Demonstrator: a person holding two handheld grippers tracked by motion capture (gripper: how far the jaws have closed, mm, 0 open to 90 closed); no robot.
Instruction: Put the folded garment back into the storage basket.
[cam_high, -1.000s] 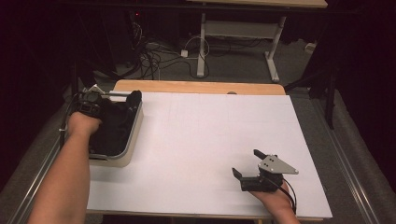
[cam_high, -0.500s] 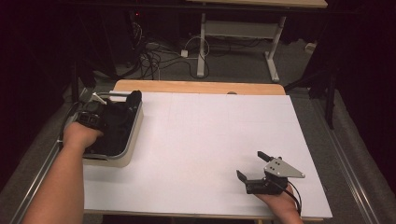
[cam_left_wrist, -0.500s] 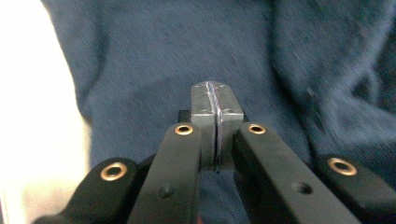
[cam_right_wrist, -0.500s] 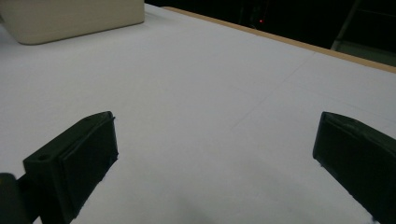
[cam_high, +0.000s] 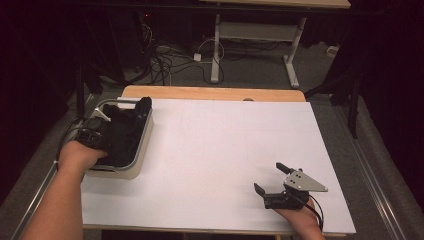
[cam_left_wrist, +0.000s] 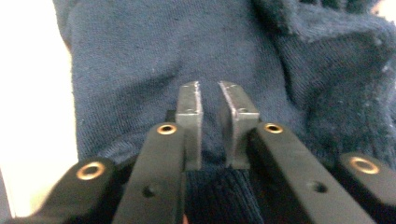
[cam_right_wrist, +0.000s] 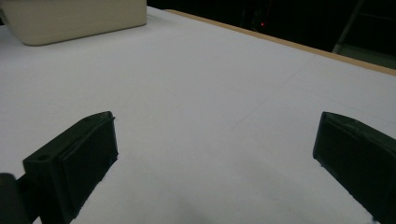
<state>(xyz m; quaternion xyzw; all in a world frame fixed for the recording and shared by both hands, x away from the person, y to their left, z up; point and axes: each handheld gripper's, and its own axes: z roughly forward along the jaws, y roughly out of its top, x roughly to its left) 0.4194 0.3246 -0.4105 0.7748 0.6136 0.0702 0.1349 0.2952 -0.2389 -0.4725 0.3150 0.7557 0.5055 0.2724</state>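
The worktop (cam_high: 225, 150) is covered by a white sheet; a bin (cam_high: 140, 155) stands at its left edge, and dark blue cloth (cam_high: 125, 132) is heaped inside it, partly draped over the far rim. The left gripper (cam_left_wrist: 211, 123) is held over the cloth inside the bin. Its jaws have just been opening, and a narrow gap is seen between the fingers (cam_left_wrist: 191, 116); cloth lies below and behind them, but no fold is seen pinched, so the cloth is judged released. The right gripper (cam_high: 272, 177) rests near the front right of the worktop, well apart from the bin, with fingers (cam_right_wrist: 77, 158) spread wide and nothing between them.

Risk: with so small a gap, a fold may be snagged on a finger edge and dragged out when the left gripper is withdrawn; the light bin may also be shifted
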